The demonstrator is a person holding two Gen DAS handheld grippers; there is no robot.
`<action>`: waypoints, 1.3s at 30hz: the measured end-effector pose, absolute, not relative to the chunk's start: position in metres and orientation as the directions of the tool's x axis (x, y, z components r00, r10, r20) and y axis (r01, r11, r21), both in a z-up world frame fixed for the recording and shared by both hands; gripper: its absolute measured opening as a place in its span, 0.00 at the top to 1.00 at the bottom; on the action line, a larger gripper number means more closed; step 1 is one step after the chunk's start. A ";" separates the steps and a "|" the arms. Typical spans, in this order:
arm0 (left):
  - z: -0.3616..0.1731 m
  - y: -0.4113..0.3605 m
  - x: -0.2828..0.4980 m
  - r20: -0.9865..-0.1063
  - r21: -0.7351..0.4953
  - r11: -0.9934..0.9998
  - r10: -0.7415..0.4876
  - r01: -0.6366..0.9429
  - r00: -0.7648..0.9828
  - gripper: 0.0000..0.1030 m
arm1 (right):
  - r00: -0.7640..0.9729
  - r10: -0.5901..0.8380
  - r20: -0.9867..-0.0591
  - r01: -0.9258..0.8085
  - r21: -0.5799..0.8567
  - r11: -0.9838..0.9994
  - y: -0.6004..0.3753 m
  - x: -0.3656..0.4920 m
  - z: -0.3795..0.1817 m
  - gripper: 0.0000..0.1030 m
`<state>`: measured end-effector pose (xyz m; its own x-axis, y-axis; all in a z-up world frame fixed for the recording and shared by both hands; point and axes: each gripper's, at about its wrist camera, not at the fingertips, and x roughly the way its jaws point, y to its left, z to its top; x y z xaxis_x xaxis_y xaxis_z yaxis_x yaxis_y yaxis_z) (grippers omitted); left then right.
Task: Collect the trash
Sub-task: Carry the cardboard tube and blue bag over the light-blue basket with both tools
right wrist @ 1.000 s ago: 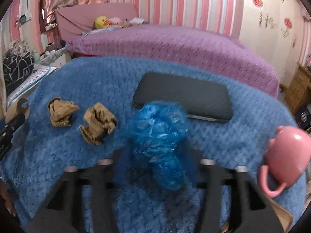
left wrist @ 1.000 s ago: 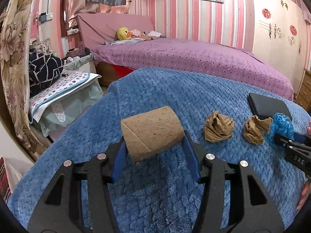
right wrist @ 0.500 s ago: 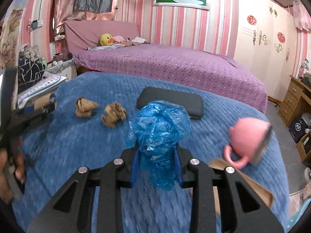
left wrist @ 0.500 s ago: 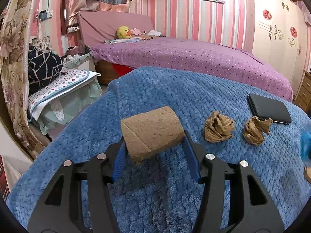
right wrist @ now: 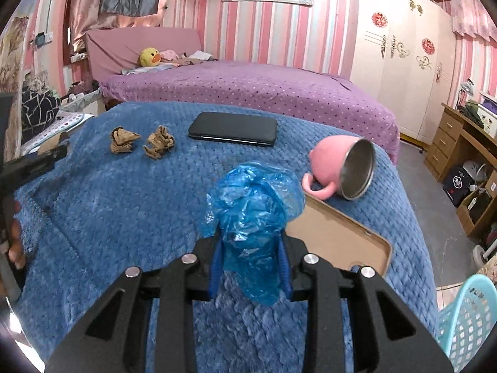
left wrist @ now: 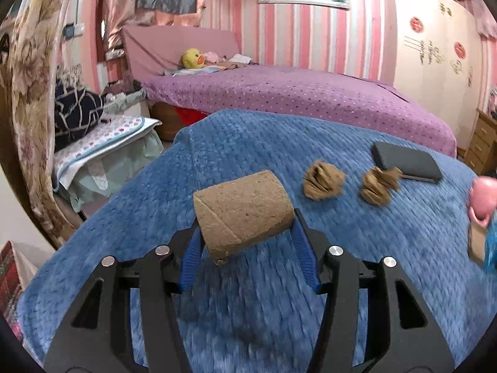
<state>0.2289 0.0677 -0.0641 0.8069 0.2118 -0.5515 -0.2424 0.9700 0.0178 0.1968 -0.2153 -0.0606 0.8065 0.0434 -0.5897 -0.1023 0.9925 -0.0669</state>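
My left gripper (left wrist: pixel 245 242) is shut on a brown cardboard tube (left wrist: pixel 243 214) and holds it above the blue blanket (left wrist: pixel 248 143). My right gripper (right wrist: pixel 251 255) is shut on a crumpled blue plastic bag (right wrist: pixel 253 208), raised over the blanket (right wrist: pixel 108 205). Two crumpled brown paper balls lie on the blanket: one (left wrist: pixel 323 180) and another (left wrist: pixel 377 183) in the left wrist view, shown in the right wrist view as the first ball (right wrist: pixel 122 140) and the second (right wrist: pixel 159 142). The left gripper shows at the left edge of the right wrist view (right wrist: pixel 34 164).
A black phone (right wrist: pixel 233 129) lies at the back of the blanket. A pink cup (right wrist: pixel 341 168) lies on its side at the right, next to a flat cardboard piece (right wrist: pixel 338 236). A light blue plastic basket (right wrist: pixel 466 320) stands at the lower right. A purple bed (right wrist: pixel 248 87) is behind.
My right gripper has lifted the blue bag off the blanket and pulled back to the right, toward the basket. My left gripper still holds the tube and has risen slightly.
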 end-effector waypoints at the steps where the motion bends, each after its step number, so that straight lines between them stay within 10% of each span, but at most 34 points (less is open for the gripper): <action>1: -0.063 0.065 0.225 -0.551 0.016 0.972 0.204 -0.234 0.809 0.49 | 0.806 0.043 -0.590 -0.102 -0.067 0.993 -0.216 0.194 -0.060 0.71; 39: 0.009 -0.029 0.131 -0.448 -0.017 1.000 0.004 -0.013 0.894 0.49 | 0.854 -0.012 -0.521 -0.029 -0.070 0.997 -0.251 0.125 -0.009 0.71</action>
